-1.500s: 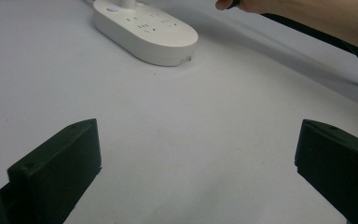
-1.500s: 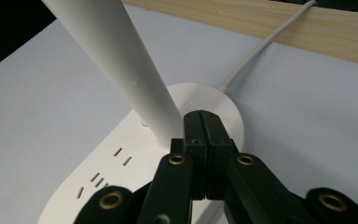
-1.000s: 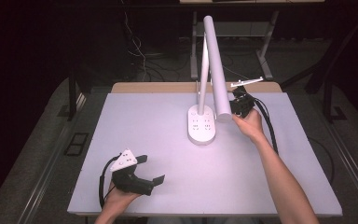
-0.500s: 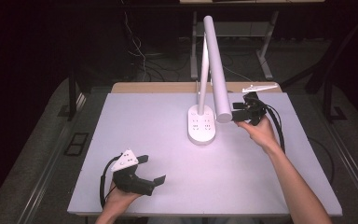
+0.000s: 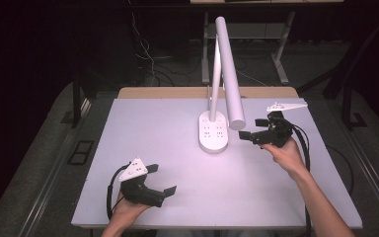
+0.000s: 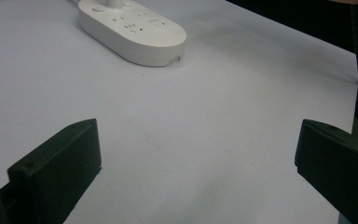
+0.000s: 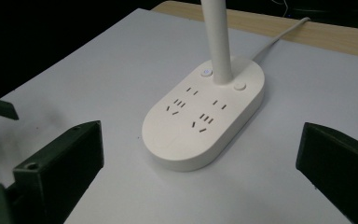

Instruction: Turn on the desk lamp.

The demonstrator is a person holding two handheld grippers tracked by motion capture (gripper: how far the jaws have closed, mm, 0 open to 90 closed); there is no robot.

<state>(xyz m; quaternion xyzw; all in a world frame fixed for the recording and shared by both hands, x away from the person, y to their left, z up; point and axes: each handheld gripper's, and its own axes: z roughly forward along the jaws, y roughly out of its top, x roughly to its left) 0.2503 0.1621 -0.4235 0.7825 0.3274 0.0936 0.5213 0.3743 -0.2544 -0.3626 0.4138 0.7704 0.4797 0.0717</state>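
The right hand-held gripper (image 5: 250, 138) is released: its jaws stand wide apart and grasp nothing. It hovers just beside the right flank of the lamp base (image 5: 213, 133), jaws pointed toward it. In the right gripper view the base (image 7: 205, 119) lies directly ahead, centred between the two black jaws.

Landmark: the lamp base. It is a white oval slab that stands on the table (image 5: 128, 128), toward the far edge and slightly right of centre. Its long axis runs from the near edge of the table to the far edge. The right hand-held gripper therefore faces the base broadside, across the short axis.

The left hand-held gripper (image 5: 165, 185) is also released and grasps nothing. It rests low near the front edge of the table, well apart from the base, which lies ahead of it and to its right. In the left gripper view the base (image 6: 133, 30) shows far off at the upper left. The right hand is the nearer one by a clear margin.

Judgement: the coming move belongs to the right hand-held gripper, either a grasp across the base or a press on one of its buttons.

Count:
- Lamp: one, with one upright post (image 5: 215, 79) rising from the far end of the base and one long light bar (image 5: 229, 74) overhanging it.
- Round buttons beside the post: two (image 7: 207, 72) (image 7: 239, 86).
- Socket groups on the base top: four.
- Power cord (image 7: 279, 37): one, leading off the far edge.
- Hand-held grippers: two.
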